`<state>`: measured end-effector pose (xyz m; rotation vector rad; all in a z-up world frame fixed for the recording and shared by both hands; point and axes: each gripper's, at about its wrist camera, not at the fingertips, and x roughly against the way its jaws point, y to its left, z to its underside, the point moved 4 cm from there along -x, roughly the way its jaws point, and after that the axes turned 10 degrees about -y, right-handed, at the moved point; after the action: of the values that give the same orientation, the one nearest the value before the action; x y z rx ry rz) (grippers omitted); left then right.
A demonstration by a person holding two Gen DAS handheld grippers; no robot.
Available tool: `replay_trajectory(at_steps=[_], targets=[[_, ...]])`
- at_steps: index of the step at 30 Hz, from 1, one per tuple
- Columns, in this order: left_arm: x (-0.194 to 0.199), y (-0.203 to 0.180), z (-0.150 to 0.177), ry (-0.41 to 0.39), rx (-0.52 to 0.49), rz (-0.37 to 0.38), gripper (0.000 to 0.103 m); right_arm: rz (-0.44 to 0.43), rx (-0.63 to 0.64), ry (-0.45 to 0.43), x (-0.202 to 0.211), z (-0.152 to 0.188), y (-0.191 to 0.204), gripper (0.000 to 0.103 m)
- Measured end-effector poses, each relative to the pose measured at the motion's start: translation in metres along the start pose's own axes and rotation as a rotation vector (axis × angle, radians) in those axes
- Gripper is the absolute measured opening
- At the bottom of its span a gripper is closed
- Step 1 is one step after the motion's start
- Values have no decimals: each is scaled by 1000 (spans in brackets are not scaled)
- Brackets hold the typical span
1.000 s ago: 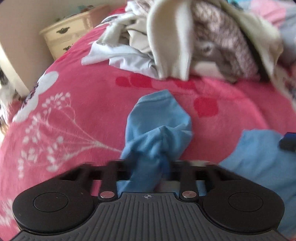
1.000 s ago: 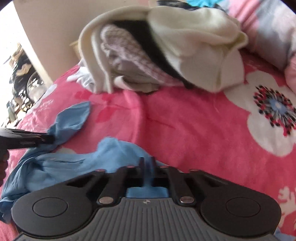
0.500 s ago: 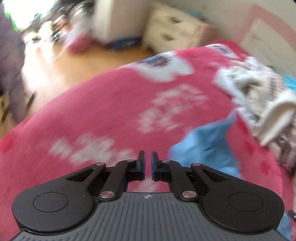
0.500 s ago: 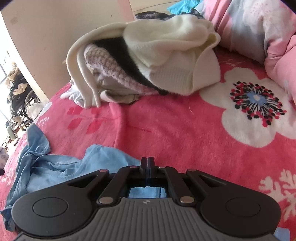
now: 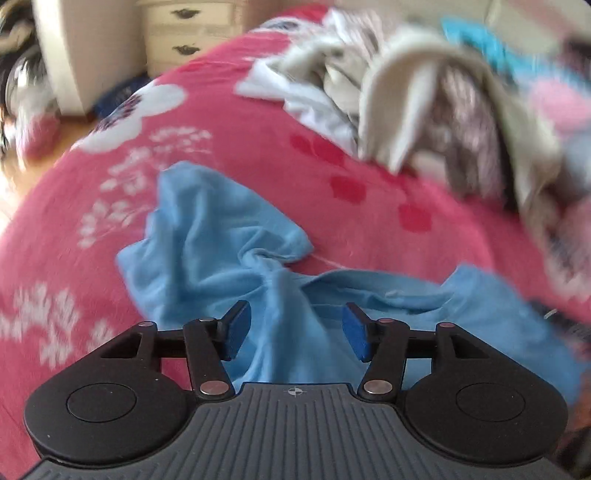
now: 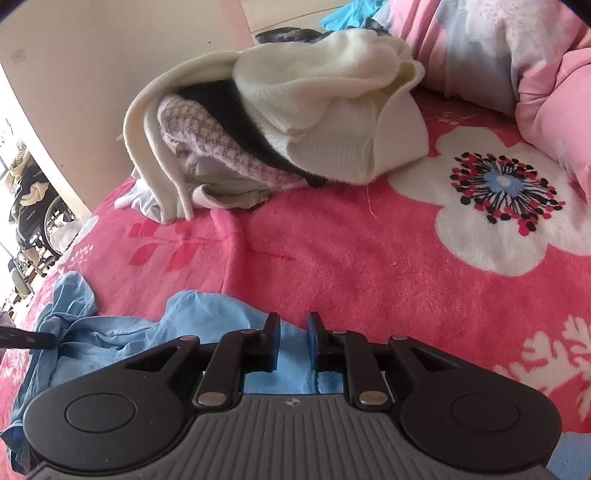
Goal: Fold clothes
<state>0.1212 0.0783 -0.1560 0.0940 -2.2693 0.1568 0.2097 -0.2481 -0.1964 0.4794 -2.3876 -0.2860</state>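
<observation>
A light blue shirt (image 5: 221,240) lies crumpled and twisted on the pink flowered blanket (image 5: 110,177). My left gripper (image 5: 295,330) is open, its blue pads on either side of a bunched ridge of the shirt, just above it. In the right wrist view the same blue shirt (image 6: 122,332) lies at lower left. My right gripper (image 6: 293,341) is open a little over the shirt's edge, holding nothing. The left gripper's finger (image 6: 26,339) shows at the far left edge.
A pile of unfolded clothes (image 6: 280,122), cream, houndstooth and black, sits at the back of the bed, also in the left wrist view (image 5: 424,110). Pink pillows (image 6: 517,48) at back right. A cream dresser (image 5: 184,33) stands beyond the bed's left edge.
The left gripper let go of the blue shirt, swung away and back, and now stands wide open over it. The right gripper has opened slightly and released the shirt's edge.
</observation>
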Motion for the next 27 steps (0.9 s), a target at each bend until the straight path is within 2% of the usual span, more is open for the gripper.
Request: replay_trajectory(at_steps=[1,2,3,5,10,15,17,19,22,25,27], targets=[[-9,-4,2,10,-16,-38,40,-1,1,-2,0,0,0,17],[-18,-7,5,19,-22,-71,24,-3,3,-5,1,0,0,17],[-22,-1,7,26,24,-73,10,-6,6,-6,1,0,0,17],[-17,16,11,23,134,-54,5,-17,14,-5,0,0,0,17],[32,67,18,-65,312,-73,4,-35,20,-2,-3,1,2,18],[66,121,41,-85,474,-106,3,-32,28,-3,-2,1,2,18],[75,141,51,-99,534,-147,3,-22,26,5,-4,2,0,18],[86,157,73,-93,613,-176,3,-10,16,15,-5,3,-2,18],[99,168,102,-73,672,-224,4,-5,11,18,-6,4,-4,18],[106,177,128,-44,698,-235,6,-1,16,25,-7,5,-3,18],[109,181,140,-21,702,-240,14,4,16,29,-7,6,-4,18]])
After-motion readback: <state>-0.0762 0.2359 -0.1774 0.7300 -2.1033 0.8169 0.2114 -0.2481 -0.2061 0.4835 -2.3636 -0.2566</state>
